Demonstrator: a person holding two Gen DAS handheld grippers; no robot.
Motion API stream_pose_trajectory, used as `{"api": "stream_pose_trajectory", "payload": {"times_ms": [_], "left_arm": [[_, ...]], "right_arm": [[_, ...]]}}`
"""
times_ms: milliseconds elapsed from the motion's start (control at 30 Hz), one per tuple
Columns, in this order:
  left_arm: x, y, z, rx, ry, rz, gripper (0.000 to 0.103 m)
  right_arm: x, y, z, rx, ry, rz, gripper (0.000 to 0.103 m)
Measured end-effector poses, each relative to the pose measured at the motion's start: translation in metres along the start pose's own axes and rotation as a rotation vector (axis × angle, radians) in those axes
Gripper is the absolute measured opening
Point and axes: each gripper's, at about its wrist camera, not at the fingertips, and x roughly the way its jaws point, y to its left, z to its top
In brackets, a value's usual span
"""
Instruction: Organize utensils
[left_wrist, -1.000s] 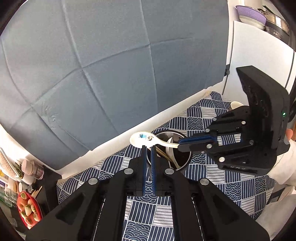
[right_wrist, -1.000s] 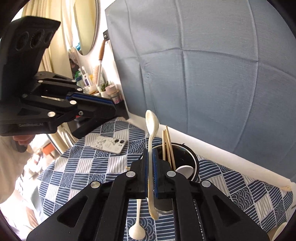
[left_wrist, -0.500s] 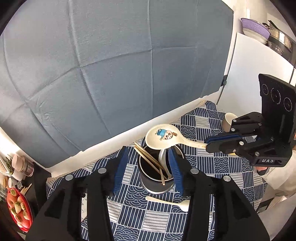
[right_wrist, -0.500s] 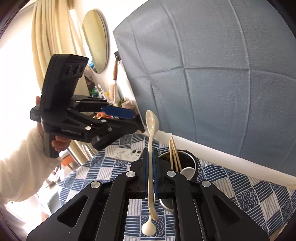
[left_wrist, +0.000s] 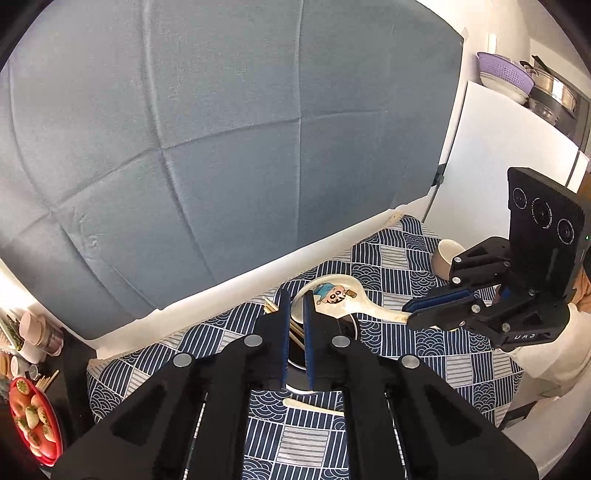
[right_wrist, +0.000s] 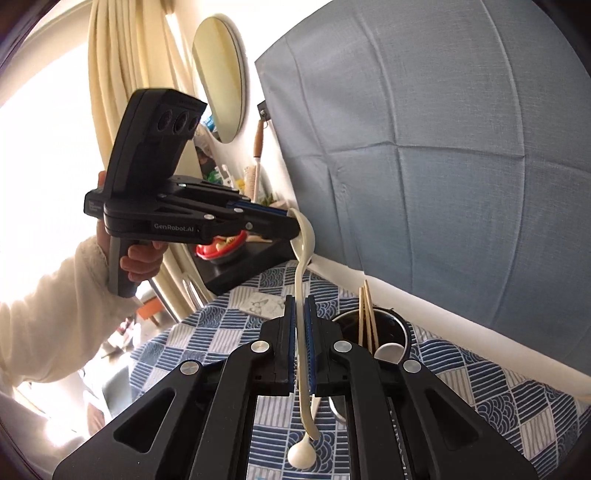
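Left wrist: cartoon-printed cream spoon (left_wrist: 334, 297)

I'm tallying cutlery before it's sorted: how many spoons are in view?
3. A cartoon spoon is held in the right gripper above the cup; a white spoon stands inside the cup; a plain spoon lies on the tablecloth near it. The cup may hide more.

Chopsticks (right_wrist: 367, 314) in holder (right_wrist: 400, 325); second spoon (right_wrist: 301, 454) on cloth (right_wrist: 480, 384), seemingly before holder.
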Motion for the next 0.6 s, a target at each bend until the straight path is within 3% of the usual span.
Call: {"api": "stream_pose_trajectory", "payload": {"times_ms": [133,400,433,467,600], "left_arm": [[-0.006,-0.002,0.004,0.021,-0.006,0.032,0.008],[-0.009,-0.010,0.013,0.052,-0.004,0.081,0.010],[-0.011,-0.011,0.013,0.053,-0.012,0.077,0.010],[-0.013,-0.014,0.016,0.055,-0.024,0.065,0.001],[-0.016,-0.024,0.021,0.097,-0.028,0.054,0.001]], "right_arm": [[0.018,0.007,0.004,-0.074,0.064,-0.046,0.005],[0.042,0.002,0.005,-0.093,0.113,-0.090,0.007],[0.044,0.001,0.004,-0.088,0.116,-0.094,0.007],[0.048,-0.001,0.003,-0.080,0.122,-0.105,0.006],[0.059,-0.009,-0.001,-0.041,0.131,-0.129,0.005]]}}
